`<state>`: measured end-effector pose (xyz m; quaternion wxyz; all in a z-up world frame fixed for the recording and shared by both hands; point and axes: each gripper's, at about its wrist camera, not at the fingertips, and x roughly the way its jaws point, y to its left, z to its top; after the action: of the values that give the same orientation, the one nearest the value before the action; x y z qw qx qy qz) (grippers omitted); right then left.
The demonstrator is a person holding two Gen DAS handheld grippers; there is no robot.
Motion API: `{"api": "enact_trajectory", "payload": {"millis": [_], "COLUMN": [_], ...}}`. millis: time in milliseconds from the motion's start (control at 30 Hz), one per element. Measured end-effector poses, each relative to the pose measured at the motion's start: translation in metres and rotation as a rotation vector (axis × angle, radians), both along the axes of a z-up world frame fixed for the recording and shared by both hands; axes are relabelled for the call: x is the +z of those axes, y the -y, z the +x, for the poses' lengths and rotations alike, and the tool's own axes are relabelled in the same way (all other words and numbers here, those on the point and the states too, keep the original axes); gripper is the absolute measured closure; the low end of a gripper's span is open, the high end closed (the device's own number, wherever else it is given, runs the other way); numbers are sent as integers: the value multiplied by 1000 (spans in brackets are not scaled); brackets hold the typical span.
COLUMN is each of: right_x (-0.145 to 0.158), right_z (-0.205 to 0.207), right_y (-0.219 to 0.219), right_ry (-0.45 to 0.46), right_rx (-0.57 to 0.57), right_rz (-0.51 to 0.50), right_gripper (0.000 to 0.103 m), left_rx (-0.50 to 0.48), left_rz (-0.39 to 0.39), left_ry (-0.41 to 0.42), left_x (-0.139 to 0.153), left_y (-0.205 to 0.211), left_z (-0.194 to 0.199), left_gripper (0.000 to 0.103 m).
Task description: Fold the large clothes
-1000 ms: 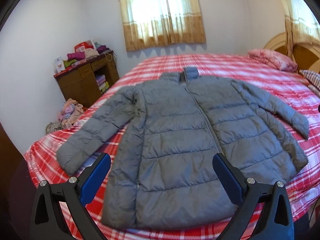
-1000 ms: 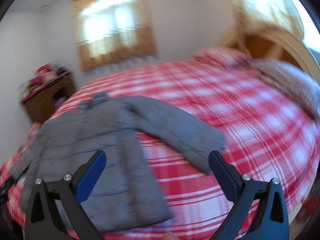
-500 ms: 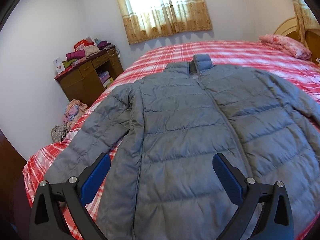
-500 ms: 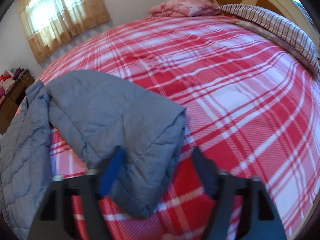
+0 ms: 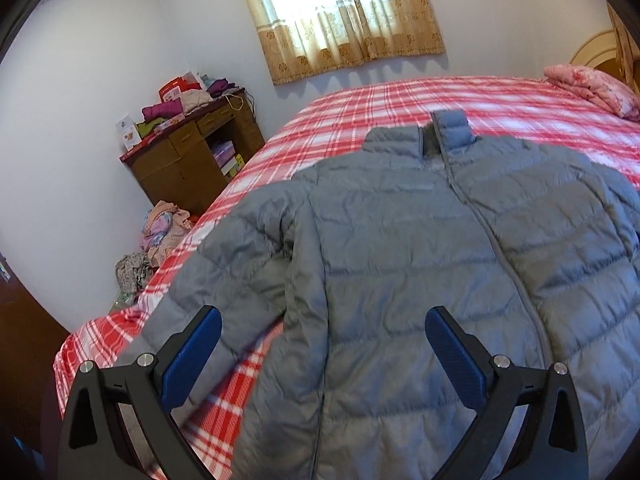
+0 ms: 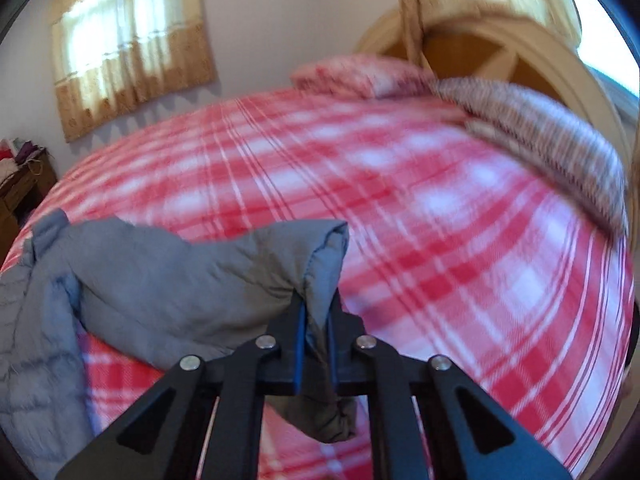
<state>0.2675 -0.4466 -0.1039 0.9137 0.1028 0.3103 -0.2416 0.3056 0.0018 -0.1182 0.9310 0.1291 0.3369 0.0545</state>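
the bed (image 5: 400,100) with its red plaid cover fills the space ahead of both grippers; the grey puffer jacket (image 5: 400,260) lies spread front-up on it, collar at the far end, its body directly ahead of and beneath the left gripper (image 5: 320,352), which hovers above the lower part with its jaws wide apart and nothing between them; the jacket's one sleeve (image 5: 224,264) runs down to that gripper's left side, flat on the cover; the other sleeve (image 6: 192,280) stretches away to the left of the right gripper (image 6: 316,344), whose jaws are closed tight on the cuff (image 6: 320,272), a wad of fabric hanging below the fingers; the step in hand looks like folding this sleeve across the chest; to do it well, the right gripper should carry the cuff low and sideways over the jacket's front, keeping the pinch firm so the slippery fabric does not slide out, and lay the sleeve straight rather than bunched; the left gripper could press the body down near the shoulder seam so that the whole jacket does not drag along.
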Motion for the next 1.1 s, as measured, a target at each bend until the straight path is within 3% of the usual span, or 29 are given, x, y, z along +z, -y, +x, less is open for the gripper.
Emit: {"api": "enact_trajectory", "payload": {"millis": [133, 367, 633, 900, 967, 1033, 1100], "right_x": [39, 54, 8, -54, -61, -58, -49], "right_z": [28, 60, 95, 118, 114, 104, 86], "right_y": [-54, -161, -274, -338, -350, -350, -346], "right_ry": [58, 82, 22, -95, -131, -132, -114], "right_rx": [108, 313, 538, 687, 748, 783, 808], "right_rz": [-118, -239, -336, -333, -326, -292, -243], "right_gripper": [93, 93, 94, 95, 86, 44, 20], "left_rx": [9, 9, 49, 118, 136, 143, 147], "left_rz": [-22, -55, -51, -43, -44, -58, -63], "left_ry": [8, 17, 17, -10, -14, -12, 1], "left_x": [8, 12, 1, -11, -9, -4, 4], "left_y": [-2, -11, -44, -80, -86, -88, -87], "left_z": [13, 27, 31, 32, 33, 33, 33], "left_gripper": [1, 1, 1, 1, 1, 1, 1]}}
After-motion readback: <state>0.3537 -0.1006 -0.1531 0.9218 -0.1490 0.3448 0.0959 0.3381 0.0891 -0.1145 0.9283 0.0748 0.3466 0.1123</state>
